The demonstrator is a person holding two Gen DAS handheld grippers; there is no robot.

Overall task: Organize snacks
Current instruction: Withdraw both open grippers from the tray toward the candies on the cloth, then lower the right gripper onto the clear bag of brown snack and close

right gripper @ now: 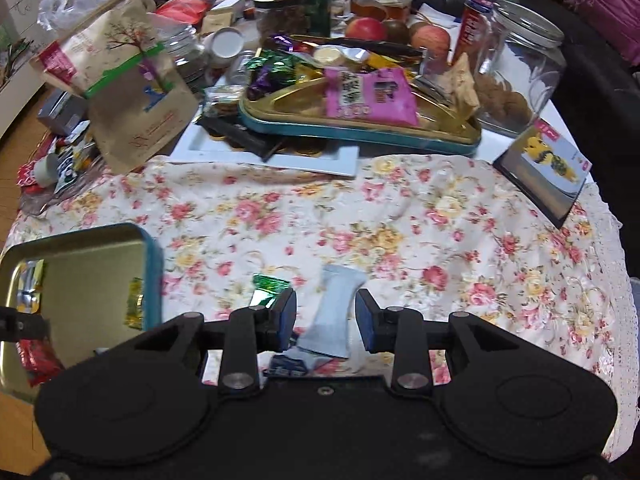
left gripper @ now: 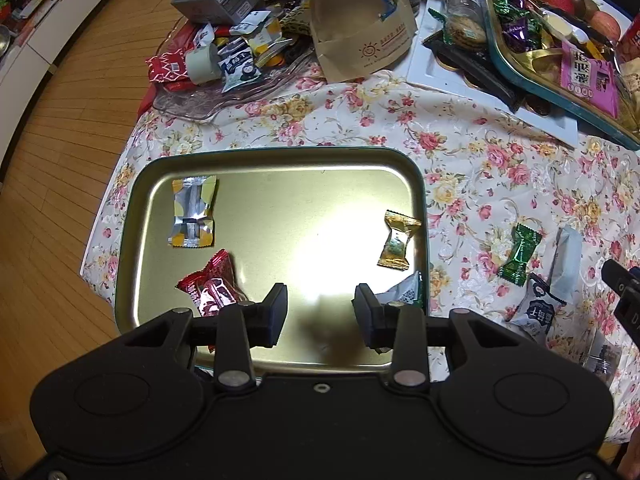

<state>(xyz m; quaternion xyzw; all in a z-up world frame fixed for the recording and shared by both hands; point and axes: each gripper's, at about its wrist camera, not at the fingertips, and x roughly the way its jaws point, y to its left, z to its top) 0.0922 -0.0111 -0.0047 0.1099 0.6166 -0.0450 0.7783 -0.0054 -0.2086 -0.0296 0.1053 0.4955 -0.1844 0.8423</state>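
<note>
Floral cloth [left gripper: 460, 152] covers the counter, with wooden floor [left gripper: 60, 160] off its near-left edge and a heap of clutter along the far side.

Directly under the left tool [left gripper: 320, 312] lies a gold tray with a teal rim [left gripper: 280, 151]. It holds a silver-and-yellow packet [left gripper: 194, 212] ahead to the left, a red packet [left gripper: 212, 284] just beside the left finger, a gold candy [left gripper: 398, 240] ahead to the right, and a grey-white packet [left gripper: 406, 292] against the right finger, leaning at the tray's rim. Far ahead to the right, a second teal-rimmed tray [right gripper: 360, 130] is piled with a pink packet [right gripper: 368, 94] and purple and green sweets. A clear jar [right gripper: 520, 76] behind it holds biscuits.

Both pads of the left tool stand moderately apart over bare tray, gripping nothing. The right tool [right gripper: 326, 320] is partly open; a pale grey packet [right gripper: 334, 312] lies on the cloth between its fingers, and I cannot tell whether the pads touch it. A green candy [right gripper: 268, 290] sits just beside its left finger.

Only the left view shows the tray's full contents and a dark blue-and-white packet [left gripper: 536, 312] on the cloth. Only the right view shows the jar, a green can [right gripper: 316, 4] and a card with a yellow picture [right gripper: 548, 160].
</note>
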